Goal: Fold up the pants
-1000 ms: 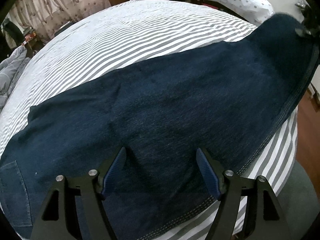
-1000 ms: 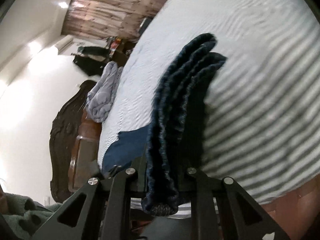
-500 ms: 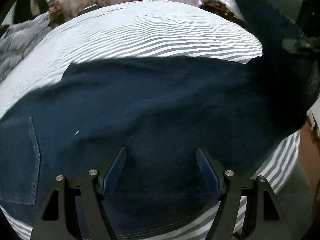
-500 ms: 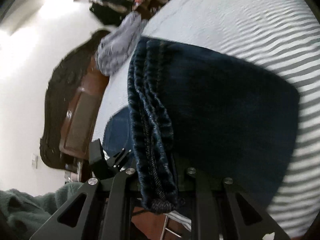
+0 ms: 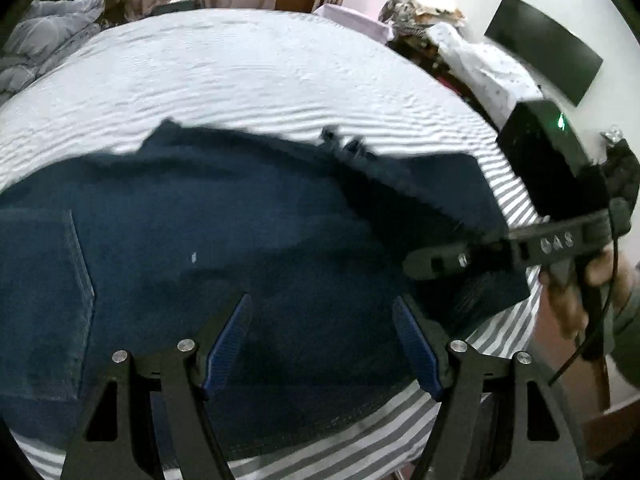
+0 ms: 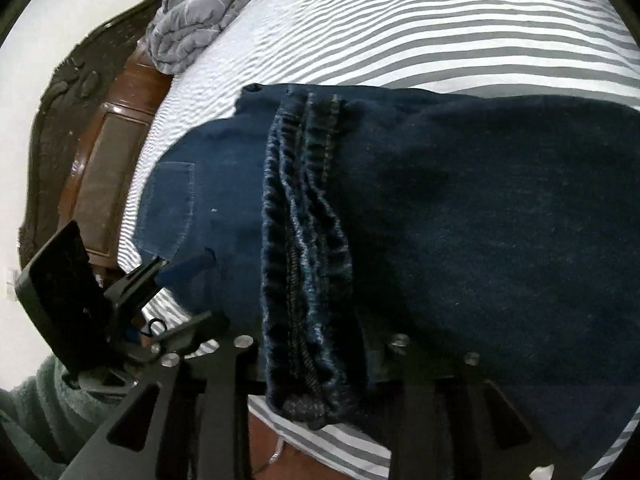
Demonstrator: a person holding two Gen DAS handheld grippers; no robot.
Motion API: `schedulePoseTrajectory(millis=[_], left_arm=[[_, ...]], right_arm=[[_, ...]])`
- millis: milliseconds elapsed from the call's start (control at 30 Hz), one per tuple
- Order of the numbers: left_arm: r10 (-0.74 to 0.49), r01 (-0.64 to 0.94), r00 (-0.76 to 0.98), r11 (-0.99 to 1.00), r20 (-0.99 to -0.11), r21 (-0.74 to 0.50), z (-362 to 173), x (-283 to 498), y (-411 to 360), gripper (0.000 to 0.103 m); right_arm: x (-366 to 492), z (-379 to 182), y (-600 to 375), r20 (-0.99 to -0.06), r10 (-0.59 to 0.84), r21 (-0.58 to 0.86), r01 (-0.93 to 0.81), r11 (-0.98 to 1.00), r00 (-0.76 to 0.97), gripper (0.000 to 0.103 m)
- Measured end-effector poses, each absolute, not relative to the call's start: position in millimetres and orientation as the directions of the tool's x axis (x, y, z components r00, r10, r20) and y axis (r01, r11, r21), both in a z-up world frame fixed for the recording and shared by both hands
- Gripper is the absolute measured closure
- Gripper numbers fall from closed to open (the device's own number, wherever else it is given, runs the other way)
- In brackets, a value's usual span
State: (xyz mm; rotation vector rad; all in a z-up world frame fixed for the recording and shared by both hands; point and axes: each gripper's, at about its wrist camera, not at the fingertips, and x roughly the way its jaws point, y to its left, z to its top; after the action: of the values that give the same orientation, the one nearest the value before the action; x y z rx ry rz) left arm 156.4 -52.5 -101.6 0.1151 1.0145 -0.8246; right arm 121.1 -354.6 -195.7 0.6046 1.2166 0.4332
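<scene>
1. At the far left a grey quilt lies bunched up off the working area, which leaves the striped bed sheet free for folding
2. The pants lie flat across the near part of the bed, with the waist end to the left and its back pocket facing up. Laid out this way, the leg end can be brought over the seat
3. The left gripper hovers low over the seat of the pants, just right of the pocket. Its blue fingers stand wide apart with nothing between them, probably ready to press or steady the lower layer
4. The leg hems are stacked together and laid over the upper part of the pants, short of the pocket, so the fold looks roughly in half
5. The right gripper sits at the right edge of the fold, held by a hand in a green sleeve. Its jaws have just been opening, and the hem bundle lies between them with slack on both sides, so I judge this a release
6. The only container is the pocket, which lies flat with nothing visible in it
</scene>
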Motion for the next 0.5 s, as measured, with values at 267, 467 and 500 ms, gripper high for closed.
schedulePoseTrajectory(millis=[267,467,500], left_arm=[[-0.573,0.683,0.21,0.666,-0.792,-0.3,-95.5,154.4,-62.5,0.03],[-0.6,0.682,0.172,0.645,-0.781,-0.345,-88.1,146.4,-62.5,0.03],[-0.604,0.687,0.169,0.639,-0.779,-0.347,-85.9,145.5,-62.5,0.03]], right_arm=[[105.7,-171.2,-358.3,-0.702,0.617,0.664,0.013,0.748,0.354,0.045],[69.8,-149.4,-361.5,-0.73,0.586,0.606,-0.065,0.793,0.351,0.043],[63.8,-149.0,-364.1,-0.734,0.574,0.6,-0.049,0.798,0.363,0.043]])
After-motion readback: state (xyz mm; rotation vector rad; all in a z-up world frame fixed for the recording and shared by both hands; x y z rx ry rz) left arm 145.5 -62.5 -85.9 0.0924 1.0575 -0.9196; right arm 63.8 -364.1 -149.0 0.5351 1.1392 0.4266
